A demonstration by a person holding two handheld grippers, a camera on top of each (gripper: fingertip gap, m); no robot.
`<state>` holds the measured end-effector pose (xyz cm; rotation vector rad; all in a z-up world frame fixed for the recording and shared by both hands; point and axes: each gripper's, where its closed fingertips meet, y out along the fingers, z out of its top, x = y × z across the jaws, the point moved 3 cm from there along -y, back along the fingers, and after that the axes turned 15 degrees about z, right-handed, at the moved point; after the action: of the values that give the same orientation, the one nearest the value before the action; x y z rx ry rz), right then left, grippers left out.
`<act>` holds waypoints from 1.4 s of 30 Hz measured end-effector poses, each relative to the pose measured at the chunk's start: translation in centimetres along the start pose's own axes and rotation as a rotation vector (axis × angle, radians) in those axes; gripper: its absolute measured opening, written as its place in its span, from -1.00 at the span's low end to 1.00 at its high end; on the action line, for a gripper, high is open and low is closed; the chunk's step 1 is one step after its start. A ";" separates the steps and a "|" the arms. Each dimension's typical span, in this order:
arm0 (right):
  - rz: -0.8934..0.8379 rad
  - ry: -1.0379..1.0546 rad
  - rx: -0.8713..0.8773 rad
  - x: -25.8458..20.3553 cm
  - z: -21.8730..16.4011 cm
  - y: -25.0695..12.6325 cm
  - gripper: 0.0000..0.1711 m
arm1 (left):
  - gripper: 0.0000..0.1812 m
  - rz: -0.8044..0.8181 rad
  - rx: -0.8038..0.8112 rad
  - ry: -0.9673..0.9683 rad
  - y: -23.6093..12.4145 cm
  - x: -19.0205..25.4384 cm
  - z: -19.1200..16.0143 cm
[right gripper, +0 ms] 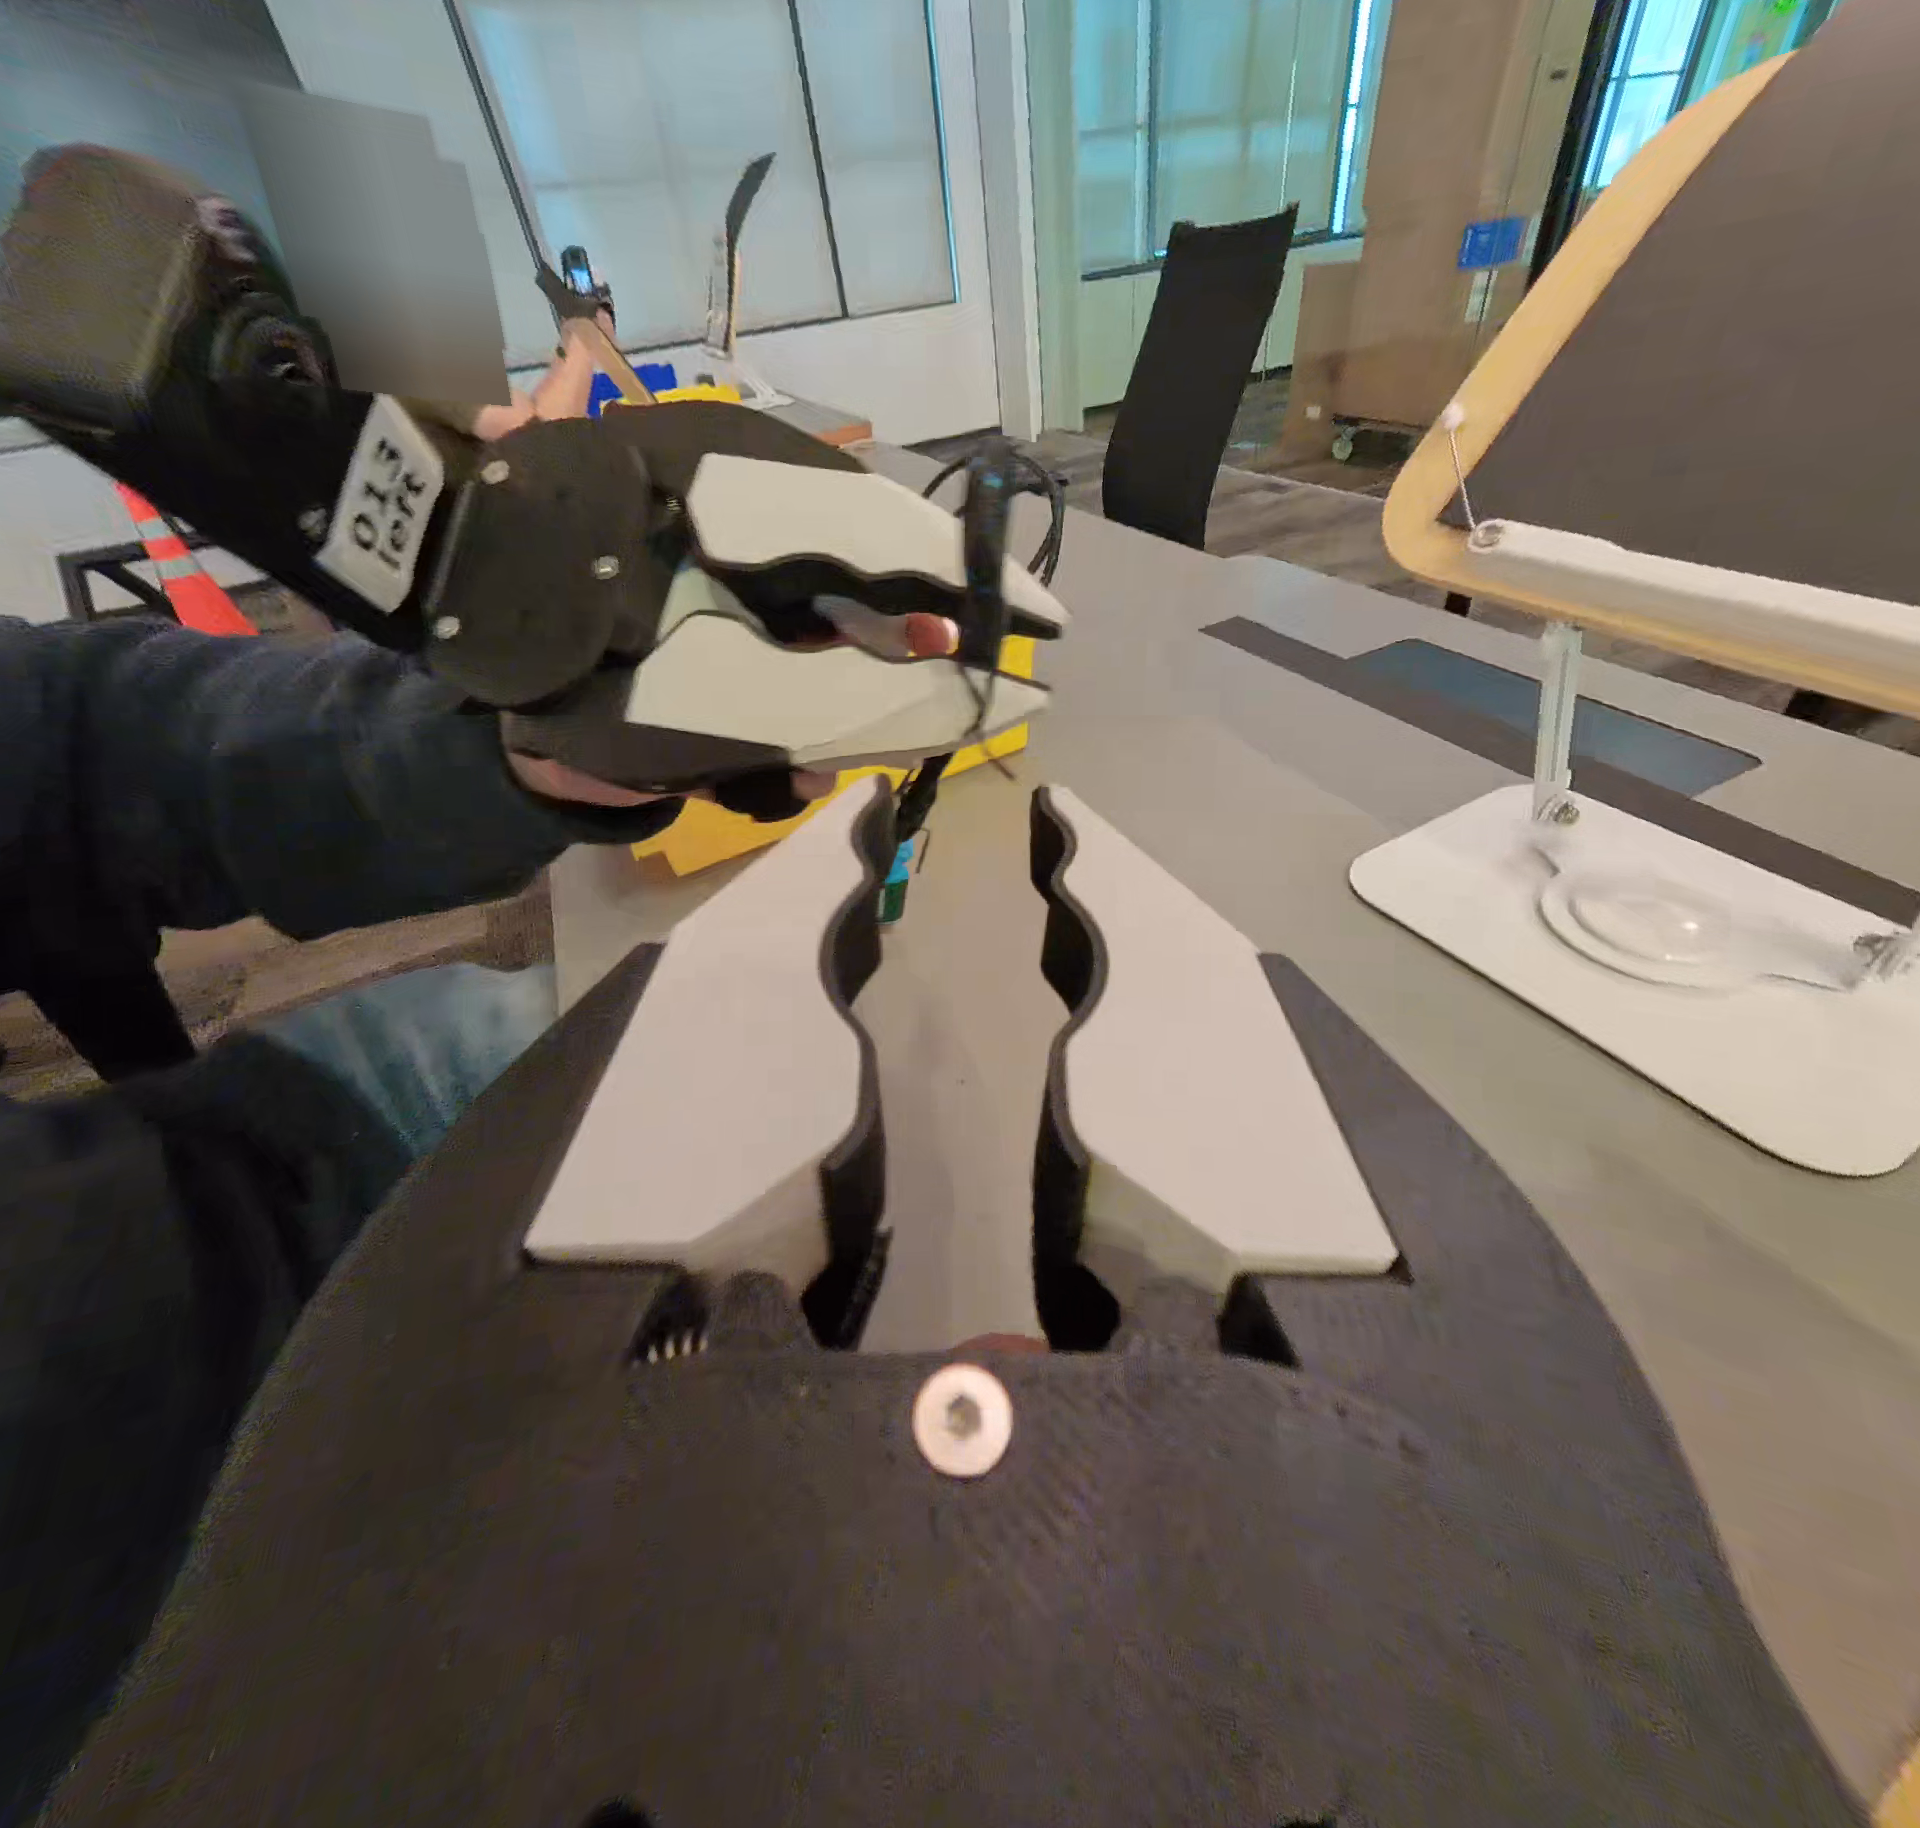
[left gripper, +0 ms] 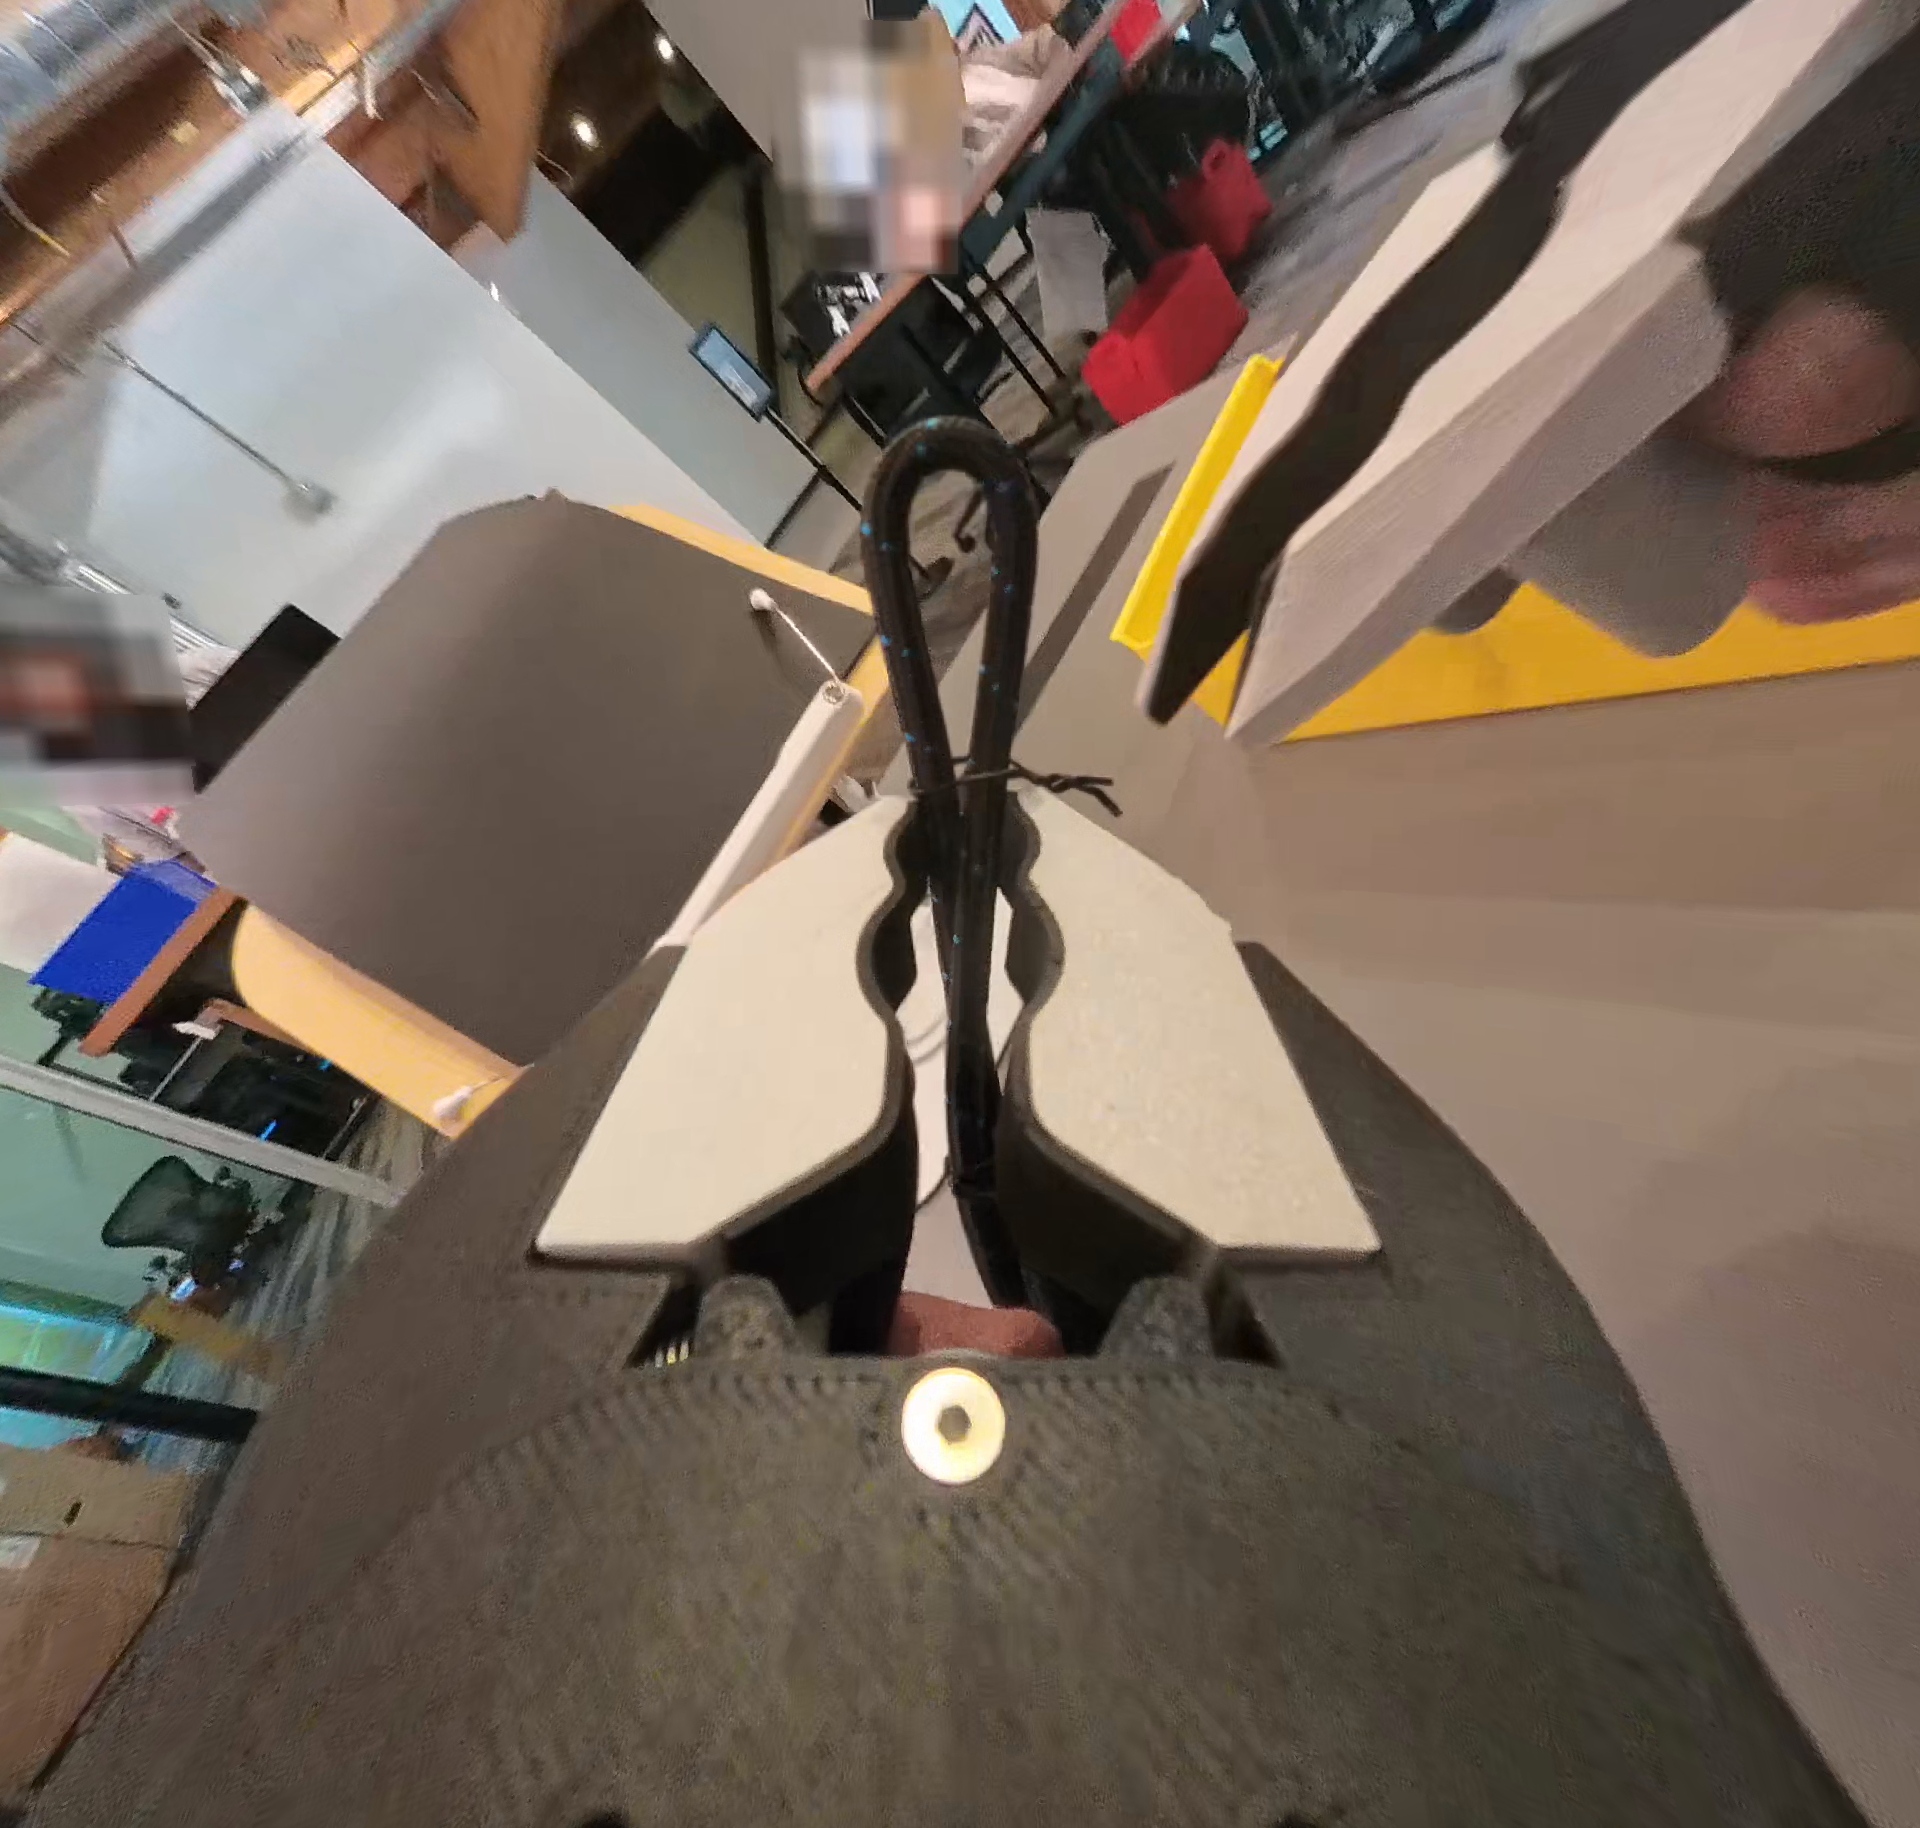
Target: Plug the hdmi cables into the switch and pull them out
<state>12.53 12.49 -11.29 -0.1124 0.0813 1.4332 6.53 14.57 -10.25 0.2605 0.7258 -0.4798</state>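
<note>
Cable [left gripper: 951, 635]: we see a braided black sheath, matt, flecked blue, bound by thin wire.
Left hand-held gripper [left gripper: 961, 833]: we note grainy, matt black printed plastic with pale grey faces.
Surface [right gripper: 1299, 843]: smooth grey, low sheen.
Bin [left gripper: 1558, 677]: we read it as glossy yellow plastic.

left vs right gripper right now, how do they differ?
Left gripper: jaws shut on the bundled black cable, whose loop sticks out past the tips. Right gripper: jaws apart, nothing between them.
Left gripper is held up off the grey table; right gripper points along the tabletop beneath it, toward the cable's hanging end.
Shared: the same black bodies and pale wavy-edged jaws.
</note>
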 end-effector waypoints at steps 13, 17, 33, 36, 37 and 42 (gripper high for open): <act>0.237 0.162 0.248 -1.1 1.5 1.2 -0.95 | -0.86 0.092 0.138 0.074 -1.5 -0.3 2.6; 0.182 0.083 0.205 -1.4 1.8 1.2 -1.00 | -0.86 0.095 0.112 0.048 -1.5 -0.4 2.5; -0.428 -1.405 -0.856 -2.0 1.7 0.0 -1.00 | -0.87 -0.333 -0.249 -0.534 -1.2 1.2 2.2; -0.427 -1.532 -0.935 -2.1 1.2 0.0 -1.00 | -0.87 -0.387 -0.279 -0.605 -1.2 1.6 2.2; -0.422 -1.577 -0.960 -2.2 1.0 0.0 -1.00 | -0.87 -0.409 -0.294 -0.633 -1.2 1.8 2.2; -0.295 -1.712 -1.024 -2.1 0.2 -0.3 -1.00 | -0.87 -0.538 -0.372 -0.829 -1.3 2.8 1.6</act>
<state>12.53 10.43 -10.82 0.2830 -1.9659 0.7538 8.55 11.92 -11.10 -0.4846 0.0432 -0.8724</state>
